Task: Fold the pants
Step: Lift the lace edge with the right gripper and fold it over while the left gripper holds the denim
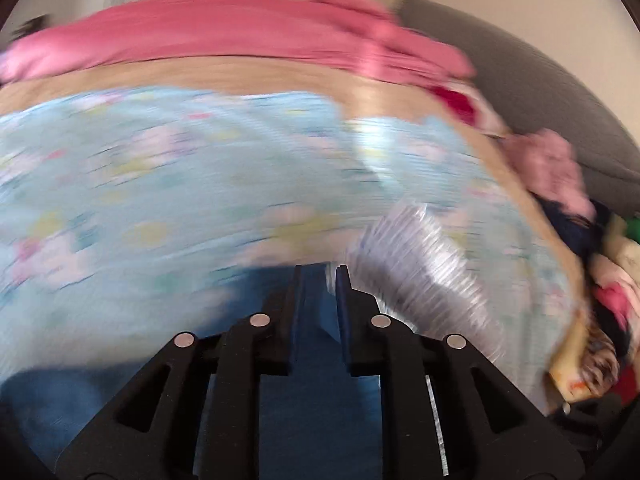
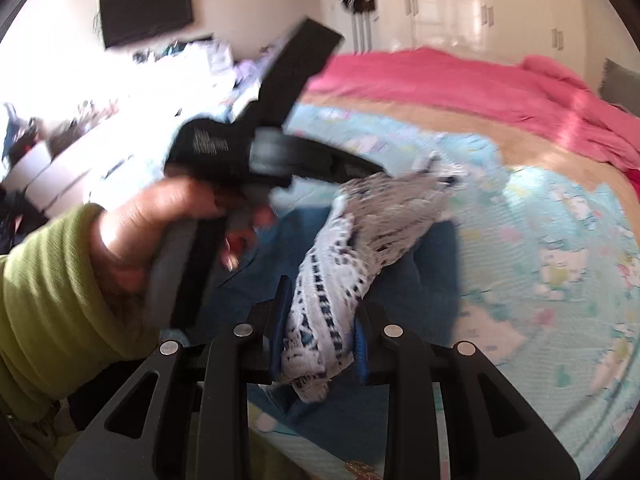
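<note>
Nearest the right wrist lens, the right hand-held gripper [image 2: 320,320] has its blue pads pressed in on a bunched end of the pants [image 2: 352,240], a white garment with a dark dotted pattern, so the jaws stand only as wide as the wad of cloth. From there the pants stretch up toward one o'clock, hanging clear above a blue cloth [image 2: 420,260] that lies on the bed. Their far end meets the tips of the left hand-held gripper [image 2: 374,170], which a hand [image 2: 160,224] in a green sleeve [image 2: 48,280] holds at ten o'clock. In the left wrist view that hand-held gripper [image 1: 322,276] shows its jaws almost together with a thin strip of pale cloth between them, while the rest of the pants [image 1: 420,264] fans out in blur toward three o'clock. Beneath both lies a light blue floral sheet [image 1: 160,184] over the bed, with a tan strip of mattress [image 1: 240,72] past it at twelve o'clock and a pink blanket [image 1: 224,28] heaped along the far edge. Loose clothes [image 1: 600,280] crowd the bed's edge at three o'clock beside a grey headboard [image 1: 540,80]. Across the middle, the floral sheet is open. No container can be made out.
</note>
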`<state>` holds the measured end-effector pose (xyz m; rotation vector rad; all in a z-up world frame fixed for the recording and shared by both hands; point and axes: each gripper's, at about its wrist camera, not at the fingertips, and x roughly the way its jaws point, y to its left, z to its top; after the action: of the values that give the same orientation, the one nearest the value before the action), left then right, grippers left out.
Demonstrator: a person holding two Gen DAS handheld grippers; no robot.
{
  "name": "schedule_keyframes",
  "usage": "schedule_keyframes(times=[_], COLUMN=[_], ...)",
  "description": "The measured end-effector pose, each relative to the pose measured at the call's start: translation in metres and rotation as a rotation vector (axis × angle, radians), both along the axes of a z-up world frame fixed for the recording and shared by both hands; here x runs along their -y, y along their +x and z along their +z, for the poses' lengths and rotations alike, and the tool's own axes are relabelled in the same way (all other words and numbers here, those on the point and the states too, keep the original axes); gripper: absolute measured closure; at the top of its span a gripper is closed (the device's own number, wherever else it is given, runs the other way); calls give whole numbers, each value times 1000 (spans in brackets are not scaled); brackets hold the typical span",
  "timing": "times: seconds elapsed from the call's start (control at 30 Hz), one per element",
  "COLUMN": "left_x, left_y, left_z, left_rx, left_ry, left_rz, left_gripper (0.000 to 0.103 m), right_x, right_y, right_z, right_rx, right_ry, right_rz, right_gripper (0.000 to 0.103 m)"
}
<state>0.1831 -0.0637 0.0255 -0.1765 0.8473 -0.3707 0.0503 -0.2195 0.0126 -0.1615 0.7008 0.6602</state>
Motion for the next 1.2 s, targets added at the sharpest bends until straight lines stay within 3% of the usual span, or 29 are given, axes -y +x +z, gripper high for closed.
schedule_keyframes(times=[0.07,0.2,0.23,0.3,0.33,0.37,0.43,0.47,0.77,0.9,0.93,0.97,1.0,1.03,1.1,1.2], left_x=[-39,-82,-86,-92,-92,-91,-86,-85,-64,-54,-52,-50,-48,-47,-45,-43], left_y=[-7,-18,-20,-23,-24,-25,-23,-24,-15,-9,-7,-6,-5,-5,-10,-16], left_z=[-10,-24,-26,-31,-33,-36,-41,-41,-49,-48,-48,-48,-48,-45,-36,-19], left_rx=[-62,-135,-144,-165,-177,-184,-193,-195,-221,-216,-213,-211,-210,-200,-157,-95], left_ry=[-108,-242,-260,-299,-324,-338,-345,-348,-314,-273,-256,-238,-227,-221,-214,-248], left_rz=[101,175,175,173,168,160,148,141,108,113,120,129,135,137,125,79], left_gripper=[95,93,90,74,73,73,73,71,55,57,65,86,88,90,93,93], right_x=[-18,-45,-50,-58,-59,-60,-51,-45,-37,-50,-56,-59,-60,-58,-52,-51], right_y=[-1,-10,-12,-19,-19,-26,-37,-40,-64,-69,-67,-64,-60,-55,-51,-54], right_z=[-12,-27,-30,-30,-29,-27,-23,-22,-37,-40,-43,-47,-49,-49,-43,-31], right_rx=[-30,-21,-13,14,26,53,87,91,72,97,107,110,101,56,18,45], right_ry=[-25,-98,-112,-131,-136,-144,-150,-150,-152,-177,-209,-236,-242,-208,-143,-106], right_rz=[33,73,78,96,98,107,99,95,130,165,159,146,138,139,128,154], right_gripper=[78,78,78,77,77,76,61,58,58,58,58,60,79,88,88,88])
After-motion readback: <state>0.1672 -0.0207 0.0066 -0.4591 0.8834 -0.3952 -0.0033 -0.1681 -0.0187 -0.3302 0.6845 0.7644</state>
